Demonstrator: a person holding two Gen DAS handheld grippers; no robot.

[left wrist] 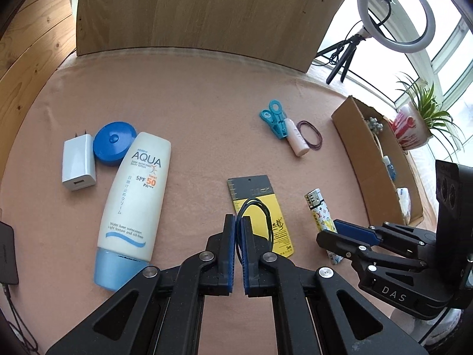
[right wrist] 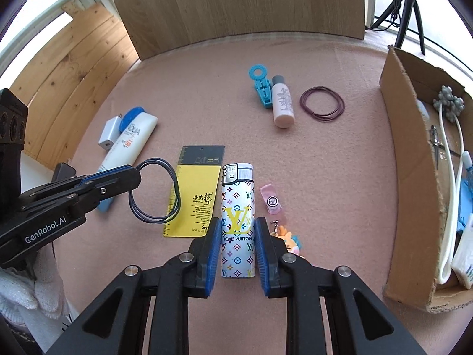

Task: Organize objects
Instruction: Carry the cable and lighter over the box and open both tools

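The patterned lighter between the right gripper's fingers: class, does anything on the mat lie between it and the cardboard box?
A pink clip and a cartoon charm lie just right of the lighter. Beyond them the mat is bare up to the cardboard box.

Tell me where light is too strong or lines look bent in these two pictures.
Left wrist view: the window behind the ring light is washed out white, and the wooden board bows from fisheye. Right wrist view: the cardboard box curves, the lighter stays sharp, corners go black.
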